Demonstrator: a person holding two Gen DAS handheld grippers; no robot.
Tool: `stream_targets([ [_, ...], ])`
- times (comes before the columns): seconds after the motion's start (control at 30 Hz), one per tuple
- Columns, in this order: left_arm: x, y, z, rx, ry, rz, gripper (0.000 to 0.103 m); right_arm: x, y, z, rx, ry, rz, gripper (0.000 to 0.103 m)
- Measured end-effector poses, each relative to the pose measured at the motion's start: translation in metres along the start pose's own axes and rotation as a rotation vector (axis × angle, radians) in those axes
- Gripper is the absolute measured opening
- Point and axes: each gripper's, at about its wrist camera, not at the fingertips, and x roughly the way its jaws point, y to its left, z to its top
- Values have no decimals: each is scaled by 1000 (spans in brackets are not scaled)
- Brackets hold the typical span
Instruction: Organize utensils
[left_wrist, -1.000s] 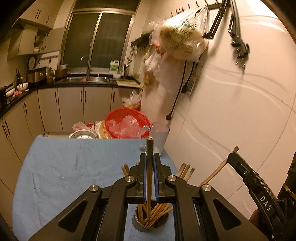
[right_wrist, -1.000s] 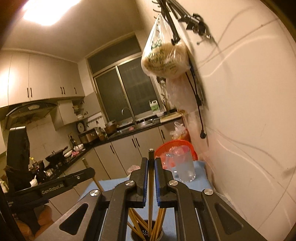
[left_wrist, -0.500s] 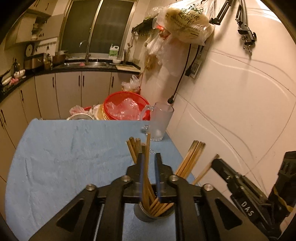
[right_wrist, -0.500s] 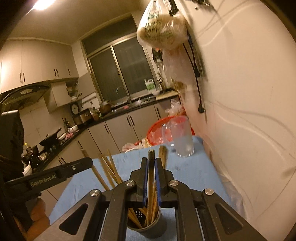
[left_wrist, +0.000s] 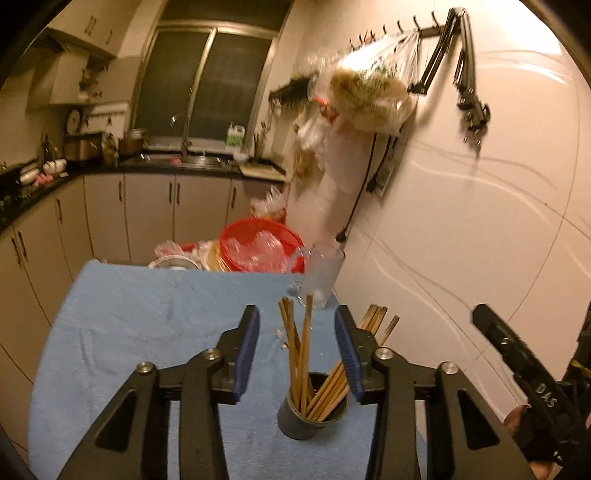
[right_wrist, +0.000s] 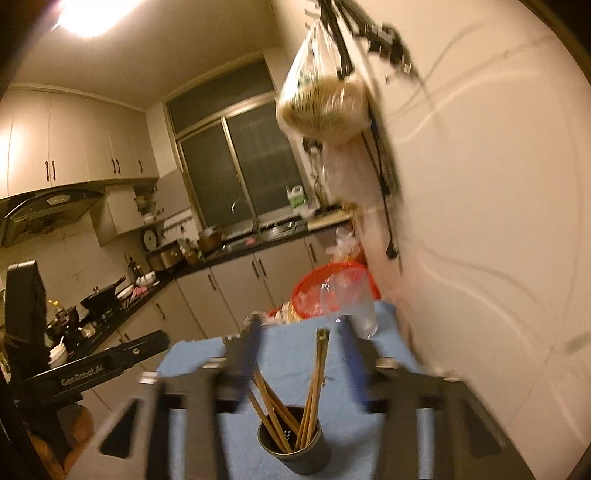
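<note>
A dark cup (left_wrist: 312, 413) stands near on the blue cloth (left_wrist: 147, 314), holding wooden chopsticks (left_wrist: 301, 354) that lean apart. Left gripper (left_wrist: 297, 347): jaws have just been opening, wide either side of the chopsticks, touching none. Right gripper (right_wrist: 301, 354): jaws likewise just opened, apart and empty, heavily blurred. Far right, a clear glass mug (left_wrist: 325, 275) stands by a red basket (left_wrist: 258, 243) of crumpled plastic; its contents are hard to make out.
</note>
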Motion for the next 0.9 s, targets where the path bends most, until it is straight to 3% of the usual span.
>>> stream_targets([
  [0.07,-15,1,-1,12,-41,23,64,-19,8,0,-31,-33,-31,70],
  [0.23,-48,3,-28,78,-130,201,88,-51,26,-14,-81,-64,-137,83],
  [0.33,-57,7,-49,111,-113,299,89,-58,35,-33,-109,-25,-212,84],
  [0.53,-74,14,-89,141,-58,386,99,-71,39,-66,-142,52,-311,84],
  [0.73,-90,17,-113,174,-1,362,99,-91,44,-88,-173,88,-335,84],
  [0.9,-107,14,-133,189,1,365,99,-105,48,-96,-179,95,-333,84],
])
